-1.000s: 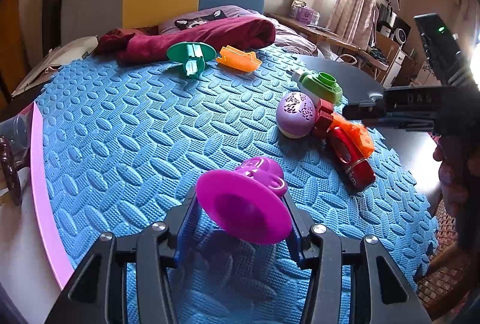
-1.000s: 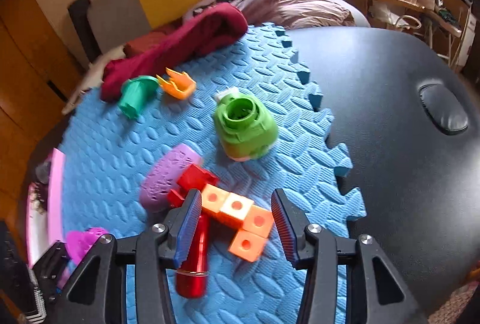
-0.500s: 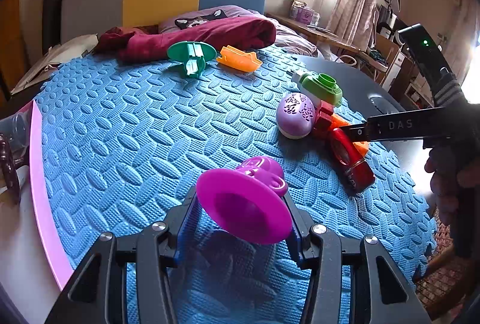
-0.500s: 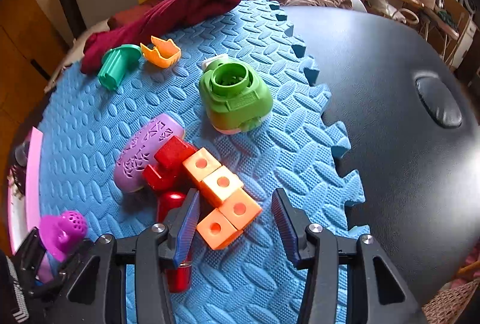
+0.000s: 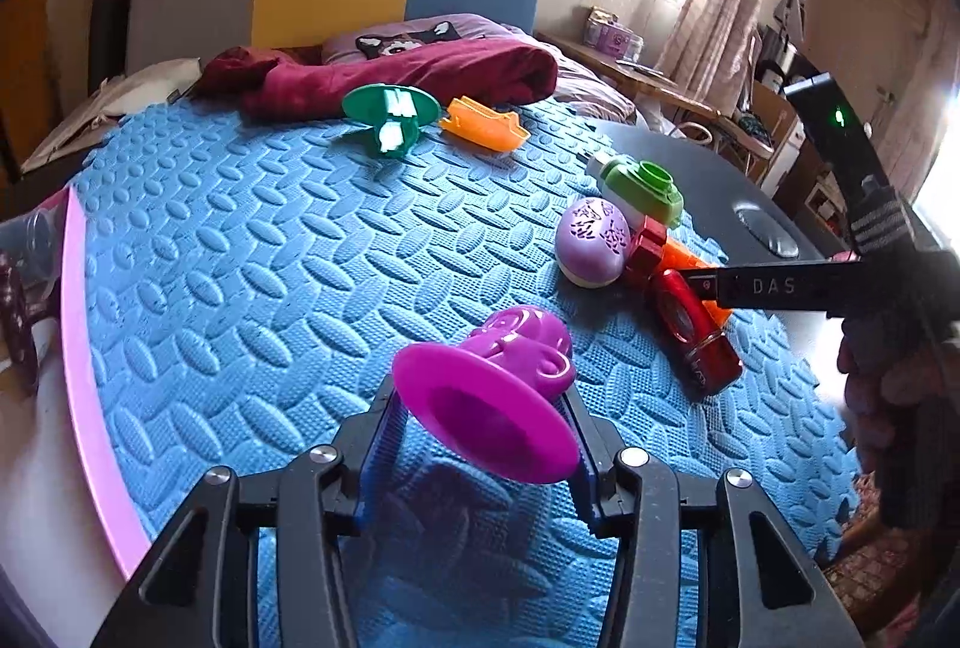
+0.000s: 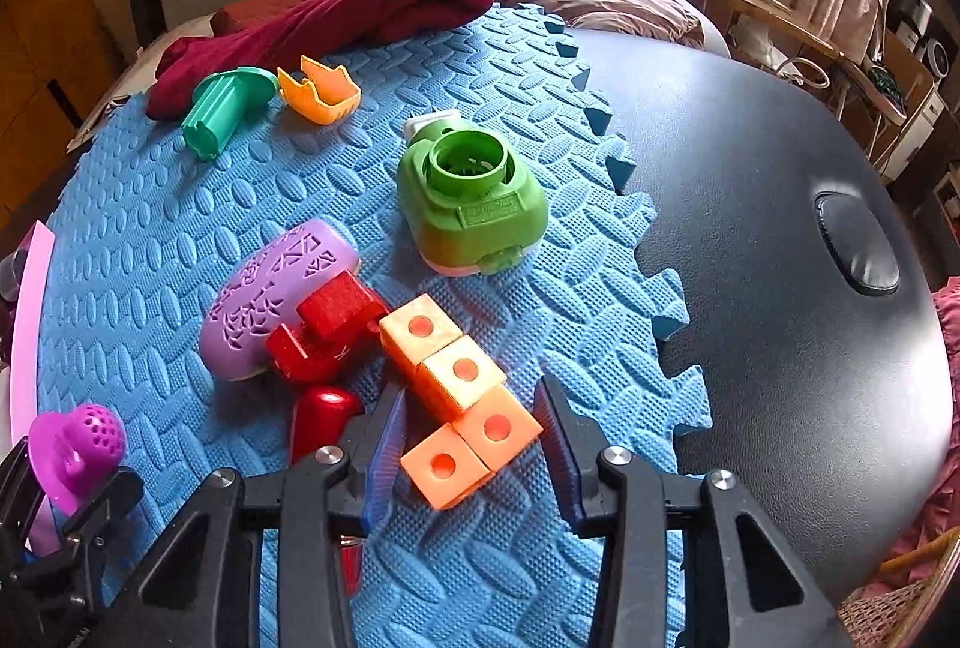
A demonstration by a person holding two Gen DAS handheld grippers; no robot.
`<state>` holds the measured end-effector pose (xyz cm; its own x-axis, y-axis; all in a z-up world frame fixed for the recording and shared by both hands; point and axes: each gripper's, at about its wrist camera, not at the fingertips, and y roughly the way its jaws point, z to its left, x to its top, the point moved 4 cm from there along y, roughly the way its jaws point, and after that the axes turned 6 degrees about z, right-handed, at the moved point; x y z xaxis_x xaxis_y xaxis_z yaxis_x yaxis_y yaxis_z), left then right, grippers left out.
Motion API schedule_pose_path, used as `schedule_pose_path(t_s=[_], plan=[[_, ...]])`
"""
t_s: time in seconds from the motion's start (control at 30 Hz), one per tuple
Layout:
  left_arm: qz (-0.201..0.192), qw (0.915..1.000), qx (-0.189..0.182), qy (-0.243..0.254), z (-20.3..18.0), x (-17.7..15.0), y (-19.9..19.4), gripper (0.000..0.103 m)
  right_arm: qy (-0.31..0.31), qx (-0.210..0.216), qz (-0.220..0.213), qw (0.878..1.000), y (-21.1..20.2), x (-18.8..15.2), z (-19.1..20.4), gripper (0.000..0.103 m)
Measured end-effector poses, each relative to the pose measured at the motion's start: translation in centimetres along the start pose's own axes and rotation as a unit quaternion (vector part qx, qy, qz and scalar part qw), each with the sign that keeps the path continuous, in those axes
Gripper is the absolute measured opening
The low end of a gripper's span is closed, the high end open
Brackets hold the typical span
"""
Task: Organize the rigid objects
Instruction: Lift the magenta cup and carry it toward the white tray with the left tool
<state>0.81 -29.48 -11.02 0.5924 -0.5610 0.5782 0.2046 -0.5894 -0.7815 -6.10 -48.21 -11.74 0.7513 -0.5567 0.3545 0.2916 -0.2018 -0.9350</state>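
Note:
My left gripper (image 5: 480,408) is shut on a magenta funnel-shaped toy (image 5: 492,408), held just above the blue foam mat (image 5: 240,258); the toy also shows in the right wrist view (image 6: 75,447). My right gripper (image 6: 468,438) is open, its fingers either side of the near end of a chain of orange cubes (image 6: 462,396) on the mat. A red can (image 6: 318,420) lies beside its left finger. A red block (image 6: 324,330), a purple oval case (image 6: 270,288) and a green round toy (image 6: 471,204) lie beyond.
A teal funnel toy (image 6: 225,111) and an orange boat-shaped piece (image 6: 321,93) lie at the mat's far side by a maroon cloth (image 6: 336,15). The dark table (image 6: 780,240) extends right of the mat. A pink strip (image 5: 90,396) edges the mat's left.
My right gripper has come down and forward, so the orange cubes now sit between its open fingers. My left gripper has stayed put, still holding the magenta toy.

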Motion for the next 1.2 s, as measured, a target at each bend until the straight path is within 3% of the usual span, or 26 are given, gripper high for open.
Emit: schedule_pose_path(t_s=[0.07,0.1,0.13,0.3,0.53,0.57,0.6,0.63,0.67,0.77,0.93,1.1,1.13,1.17,1.2], plan=[[-0.001,1.0,-0.006,-0.006,0.0,-0.1,-0.5,0.046,-0.001,0.001,-0.003,1.0,0.0,0.0,0.0,0.042],[-0.004,1.0,-0.005,-0.005,-0.1,-0.1,-0.9,0.013,-0.003,0.001,-0.005,1.0,0.0,0.0,0.0,0.042],[-0.002,1.0,-0.003,-0.003,-0.1,0.0,-1.3,0.008,-0.005,0.001,-0.006,1.0,0.0,0.0,0.0,0.042],[-0.016,0.9998,0.011,0.006,0.2,0.2,-2.7,0.008,-0.018,-0.009,-0.013,1.0,-0.1,0.0,0.3,0.042],[0.012,0.9999,0.007,-0.009,0.7,-0.3,-1.2,0.011,-0.017,-0.007,-0.014,1.0,-0.2,-0.1,0.3,0.042],[0.014,0.9998,0.0,-0.012,0.7,-0.3,-1.3,0.014,-0.017,-0.007,-0.014,1.0,-0.2,-0.1,0.3,0.042],[0.013,0.9998,-0.002,-0.013,0.5,-0.3,-1.3,0.028,-0.016,-0.006,-0.014,1.0,-0.1,-0.1,0.3,0.042],[0.01,0.9998,-0.004,-0.014,0.5,-0.1,-1.6,0.049,-0.016,-0.006,-0.014,1.0,-0.1,-0.1,0.2,0.042],[0.005,0.9998,-0.006,-0.018,0.5,0.1,-1.8,0.056,-0.016,-0.005,-0.014,1.0,-0.1,0.0,0.2,0.042],[-0.004,0.9999,-0.011,-0.006,0.0,1.0,-2.2,0.061,-0.014,-0.003,-0.013,1.0,-0.1,0.0,0.2,0.043],[0.015,0.9994,-0.027,0.014,-1.2,1.8,-1.1,0.074,-0.013,-0.002,-0.013,1.0,-0.1,0.0,0.2,0.042],[0.024,0.9993,-0.016,0.024,-1.5,2.9,1.0,0.074,-0.014,-0.003,-0.013,1.0,0.0,0.0,0.2,0.042],[0.031,0.9991,-0.015,0.026,-1.5,3.0,1.8,0.069,-0.014,-0.003,-0.013,1.0,0.0,0.1,0.1,0.042],[0.041,0.9987,-0.011,0.029,-1.4,2.9,2.5,0.05,-0.014,-0.002,-0.013,1.0,0.0,0.0,0.1,0.043],[0.033,0.999,-0.005,0.03,-1.4,2.9,2.6,0.046,-0.014,-0.002,-0.012,1.0,0.0,0.1,0.2,0.043]])
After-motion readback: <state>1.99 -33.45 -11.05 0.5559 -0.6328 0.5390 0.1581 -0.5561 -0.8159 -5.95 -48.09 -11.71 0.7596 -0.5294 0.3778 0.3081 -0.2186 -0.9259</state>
